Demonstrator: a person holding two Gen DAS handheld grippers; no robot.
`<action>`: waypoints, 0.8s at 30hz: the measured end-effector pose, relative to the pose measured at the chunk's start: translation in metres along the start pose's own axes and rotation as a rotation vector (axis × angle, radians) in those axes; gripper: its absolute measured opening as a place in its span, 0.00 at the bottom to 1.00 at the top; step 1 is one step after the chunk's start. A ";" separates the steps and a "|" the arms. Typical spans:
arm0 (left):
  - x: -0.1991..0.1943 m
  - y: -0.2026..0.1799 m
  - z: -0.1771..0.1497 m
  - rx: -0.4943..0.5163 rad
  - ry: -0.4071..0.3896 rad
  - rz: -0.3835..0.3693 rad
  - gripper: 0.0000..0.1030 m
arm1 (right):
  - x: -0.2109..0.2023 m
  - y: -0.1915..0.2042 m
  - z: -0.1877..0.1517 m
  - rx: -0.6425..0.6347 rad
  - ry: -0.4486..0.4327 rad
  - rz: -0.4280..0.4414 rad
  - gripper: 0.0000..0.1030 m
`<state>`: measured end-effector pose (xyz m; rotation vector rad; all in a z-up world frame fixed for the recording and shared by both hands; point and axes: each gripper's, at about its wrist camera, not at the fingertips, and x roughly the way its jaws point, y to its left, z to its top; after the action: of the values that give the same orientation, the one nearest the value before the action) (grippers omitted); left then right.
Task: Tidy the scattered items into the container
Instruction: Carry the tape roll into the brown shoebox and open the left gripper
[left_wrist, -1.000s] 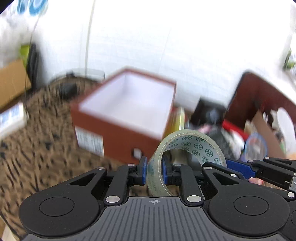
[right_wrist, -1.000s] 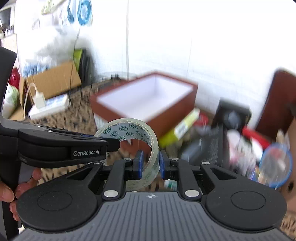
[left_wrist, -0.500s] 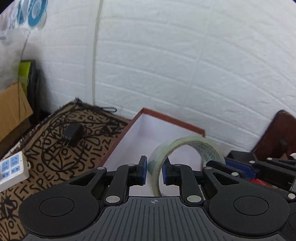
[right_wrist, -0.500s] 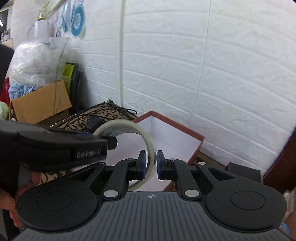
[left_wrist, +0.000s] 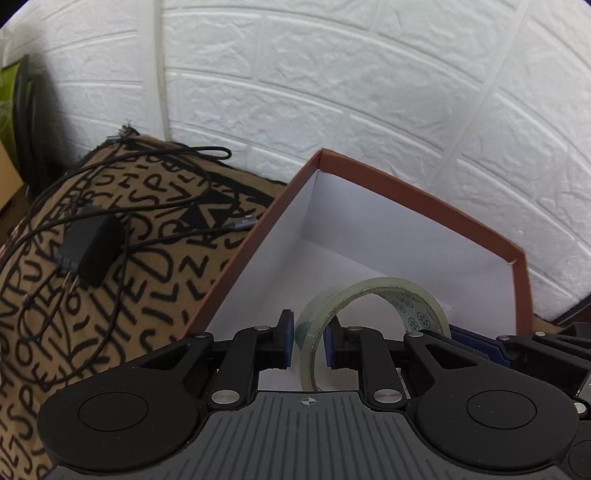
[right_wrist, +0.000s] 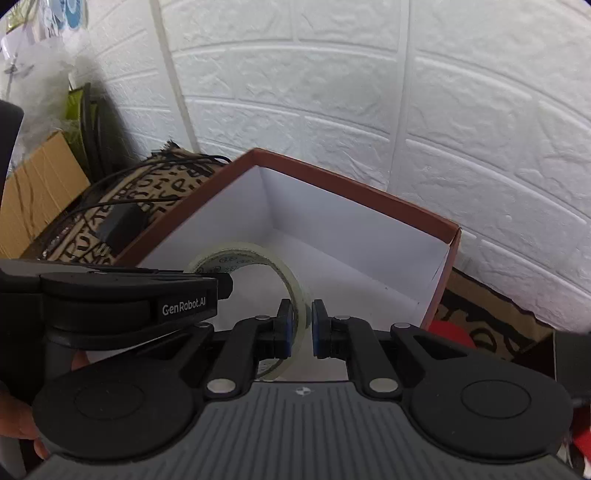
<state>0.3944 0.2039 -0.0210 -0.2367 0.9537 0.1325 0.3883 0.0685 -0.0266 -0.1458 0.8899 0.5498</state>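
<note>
A roll of clear tape (left_wrist: 373, 295) is held by both grippers over the open brown box with a white inside (left_wrist: 424, 206). My left gripper (left_wrist: 309, 345) is shut on the roll's left side. My right gripper (right_wrist: 299, 328) is shut on the roll's (right_wrist: 258, 258) right side, its jaws looking slightly slack. The box (right_wrist: 354, 192) looks empty where I can see into it. The left gripper's body (right_wrist: 129, 295) covers part of the roll in the right wrist view.
A black charger (left_wrist: 90, 247) with its cable lies on the lettered brown cloth (left_wrist: 147, 266) left of the box. A white brick wall (left_wrist: 369, 92) stands right behind the box. Cardboard boxes (right_wrist: 33, 192) stand at far left, red items (right_wrist: 450, 332) to the right of the box.
Both grippers have carried the tape roll forward from in front of the box to above its opening. The box now fills the lower views.
</note>
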 end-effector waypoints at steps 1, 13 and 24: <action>0.005 -0.002 0.003 0.003 0.003 0.004 0.14 | 0.004 -0.002 0.001 -0.004 0.003 -0.003 0.11; 0.019 0.011 0.021 -0.171 0.019 -0.194 0.70 | 0.019 -0.011 0.018 -0.051 -0.054 -0.037 0.32; -0.024 0.011 -0.008 -0.177 -0.005 -0.186 0.93 | -0.017 -0.008 0.003 -0.125 -0.142 -0.108 0.73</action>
<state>0.3717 0.2126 -0.0077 -0.4867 0.9108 0.0469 0.3859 0.0562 -0.0127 -0.2636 0.7053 0.5083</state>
